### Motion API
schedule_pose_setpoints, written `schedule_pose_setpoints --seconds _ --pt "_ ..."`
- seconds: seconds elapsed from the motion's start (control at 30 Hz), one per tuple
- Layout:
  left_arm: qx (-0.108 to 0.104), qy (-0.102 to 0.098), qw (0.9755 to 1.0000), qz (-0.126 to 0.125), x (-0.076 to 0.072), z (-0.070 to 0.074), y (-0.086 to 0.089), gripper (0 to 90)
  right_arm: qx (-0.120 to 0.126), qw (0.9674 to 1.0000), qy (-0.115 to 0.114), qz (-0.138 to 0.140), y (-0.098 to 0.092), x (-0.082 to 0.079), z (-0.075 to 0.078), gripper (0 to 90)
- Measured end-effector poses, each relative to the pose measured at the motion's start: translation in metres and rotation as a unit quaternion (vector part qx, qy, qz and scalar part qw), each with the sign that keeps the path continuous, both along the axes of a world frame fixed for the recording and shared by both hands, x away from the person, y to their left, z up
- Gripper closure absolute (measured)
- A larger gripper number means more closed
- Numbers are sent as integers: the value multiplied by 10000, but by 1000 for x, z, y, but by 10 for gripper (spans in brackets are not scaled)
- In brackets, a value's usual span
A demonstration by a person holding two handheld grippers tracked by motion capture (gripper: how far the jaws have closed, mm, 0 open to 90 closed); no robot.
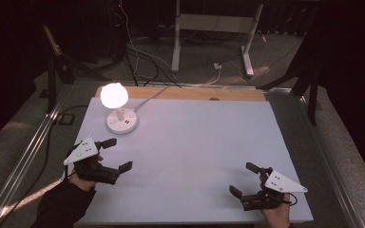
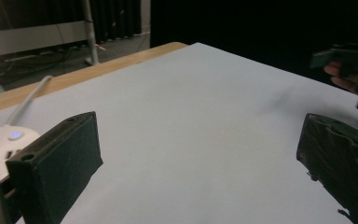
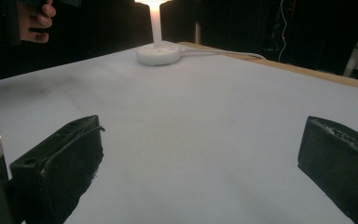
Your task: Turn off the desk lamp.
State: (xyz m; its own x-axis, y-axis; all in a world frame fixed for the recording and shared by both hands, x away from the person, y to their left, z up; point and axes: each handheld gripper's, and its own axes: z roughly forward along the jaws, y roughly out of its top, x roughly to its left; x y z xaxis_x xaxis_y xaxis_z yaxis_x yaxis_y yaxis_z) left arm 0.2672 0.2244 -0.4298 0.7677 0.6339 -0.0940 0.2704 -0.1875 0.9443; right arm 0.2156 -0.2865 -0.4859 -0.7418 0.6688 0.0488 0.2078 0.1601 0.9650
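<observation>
Item 1, lamp: lit, small round shade on a short stem, standing upright on a white disc base at the far left of the table mat. A blue indicator glows on the base in the left gripper view. Its white cord runs off the back edge toward the floor, which I judge is why it sits at the rear: short cable run, working area left free.

Item 2, left gripper: I hold it just near of the lamp base, not touching it. Jaws spread wide, nothing between them. It is the closer tool to the lamp, so I take it as the one to act.

Item 3, right gripper: near right part of the mat, well apart from the lamp. Jaws equally wide, holding nothing. I judge it parked out of the way.

Item 4, wooden table edge: bare strip behind the mat.
</observation>
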Motion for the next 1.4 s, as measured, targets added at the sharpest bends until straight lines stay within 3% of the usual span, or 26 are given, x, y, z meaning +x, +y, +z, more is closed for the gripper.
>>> schedule_pose_setpoints --seconds 0.23,0.43,0.8,0.93,1.07,1.17,1.23,1.4 --pt "-51 65 9993 362 15 -1 1 5 5 10000 18 9 0 0 0 0" --pt "-38 148 9966 805 28 -6 1 5 4 10000 13 20 0 0 0 0" --pt "-73 149 9892 1458 51 -16 1 14 4 10000 34 61 1 0 0 0" --pt "-26 119 9844 1753 59 -18 0 14 9 10000 24 65 1 0 0 0" --pt "0 405 9818 1854 67 -19 -1 41 14 10000 32 78 1 0 0 0" --pt "169 487 9799 1927 73 -22 -3 43 14 9999 57 105 1 0 0 0" --pt "165 599 9785 1964 77 -25 -4 43 14 9999 55 110 1 0 0 0" --pt "166 557 9748 2154 85 -30 -3 44 10 9999 40 120 1 -1 0 0"
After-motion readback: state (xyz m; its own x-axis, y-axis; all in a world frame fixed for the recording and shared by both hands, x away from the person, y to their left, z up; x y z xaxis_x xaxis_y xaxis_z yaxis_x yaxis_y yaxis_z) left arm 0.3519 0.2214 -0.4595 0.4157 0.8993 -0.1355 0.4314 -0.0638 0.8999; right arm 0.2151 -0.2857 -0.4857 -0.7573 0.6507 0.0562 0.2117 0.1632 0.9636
